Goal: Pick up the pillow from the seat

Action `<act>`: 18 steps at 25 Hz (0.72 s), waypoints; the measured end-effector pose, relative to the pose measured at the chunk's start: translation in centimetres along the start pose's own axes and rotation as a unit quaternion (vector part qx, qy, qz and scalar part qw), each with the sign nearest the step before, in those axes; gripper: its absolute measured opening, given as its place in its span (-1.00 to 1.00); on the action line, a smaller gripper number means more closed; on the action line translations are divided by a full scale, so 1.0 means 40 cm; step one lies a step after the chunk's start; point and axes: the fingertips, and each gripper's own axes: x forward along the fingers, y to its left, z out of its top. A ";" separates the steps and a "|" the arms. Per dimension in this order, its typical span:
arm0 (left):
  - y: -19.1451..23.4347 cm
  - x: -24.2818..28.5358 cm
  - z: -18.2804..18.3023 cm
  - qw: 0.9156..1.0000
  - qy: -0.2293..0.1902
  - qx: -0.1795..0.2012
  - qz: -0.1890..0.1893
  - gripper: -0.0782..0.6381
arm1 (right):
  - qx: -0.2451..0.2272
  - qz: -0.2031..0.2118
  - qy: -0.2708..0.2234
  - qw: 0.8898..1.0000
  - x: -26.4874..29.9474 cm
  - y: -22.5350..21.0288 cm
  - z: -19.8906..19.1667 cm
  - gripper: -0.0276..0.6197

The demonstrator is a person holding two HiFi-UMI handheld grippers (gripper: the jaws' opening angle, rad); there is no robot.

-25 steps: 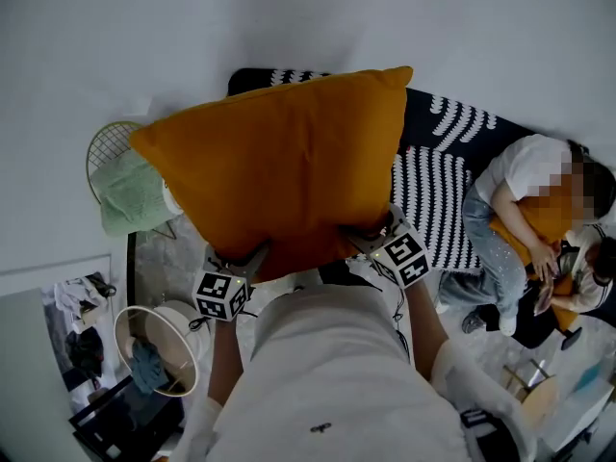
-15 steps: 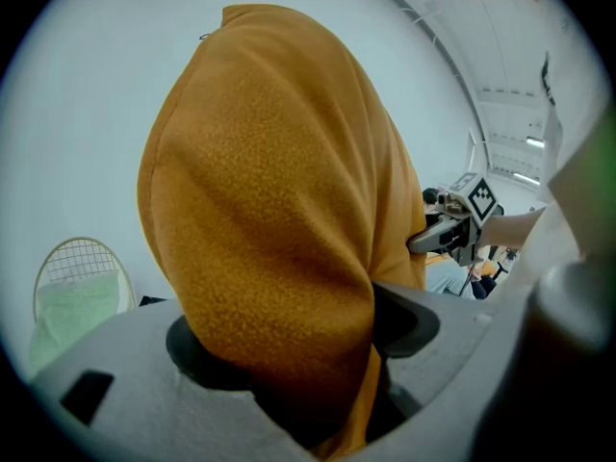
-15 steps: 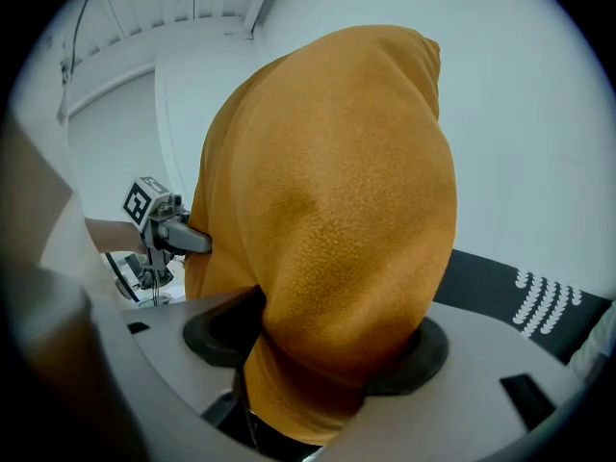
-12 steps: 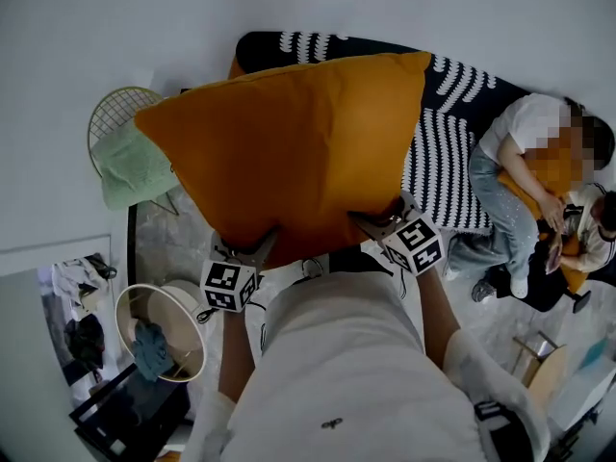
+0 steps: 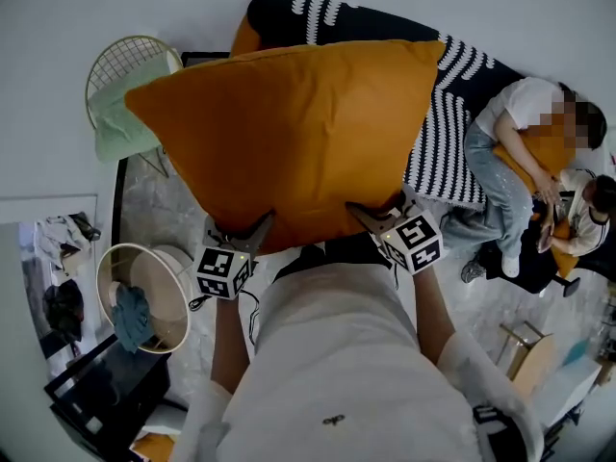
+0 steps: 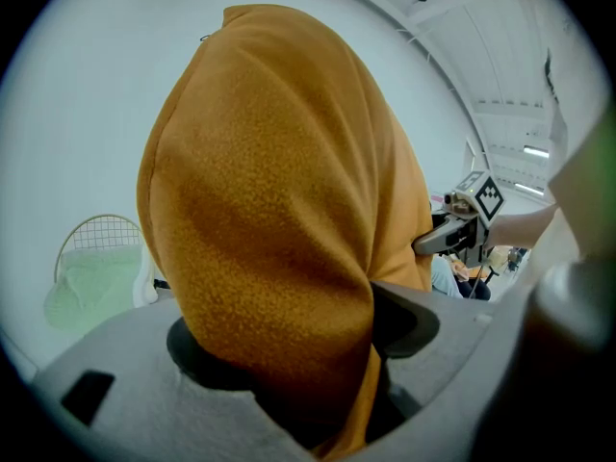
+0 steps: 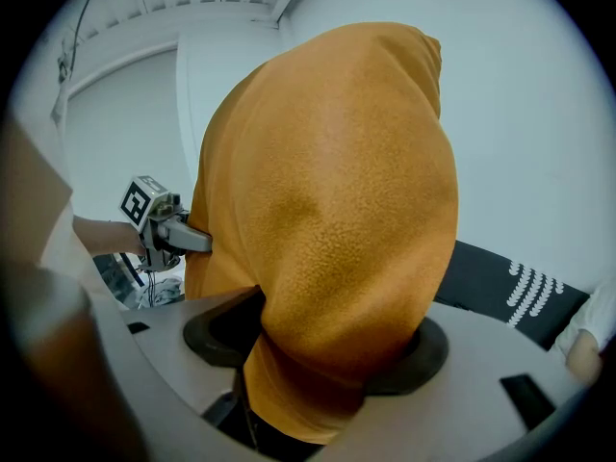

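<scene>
**One pillow, two grippers**

A single orange pillow [image 5: 289, 133] stands clear of the seat. Its lower edge is pinched at one end by the left gripper [image 5: 255, 231] and at the other by the right gripper [image 5: 373, 216]. Beyond them it hides most of the striped seat [image 5: 448, 152].

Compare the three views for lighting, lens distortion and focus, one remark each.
Head view: dim, even light, no hard shadows, the orange pillow crisp. Left gripper view: round fisheye frame with black corners, ceiling lines bowed. Right gripper view: same black rim, pillow fleece sharp, left edge smeared out of focus.
</scene>
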 end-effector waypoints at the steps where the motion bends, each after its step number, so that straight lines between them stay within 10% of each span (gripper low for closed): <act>1: -0.006 -0.013 -0.007 1.000 0.000 0.002 0.000 0.19 | 0.001 -0.002 -0.001 1.000 -0.008 0.015 -0.007 0.06; 18: -0.188 -0.091 -0.046 1.000 -0.013 0.012 0.012 0.19 | -0.022 -0.001 -0.014 1.000 -0.179 0.057 -0.091 0.06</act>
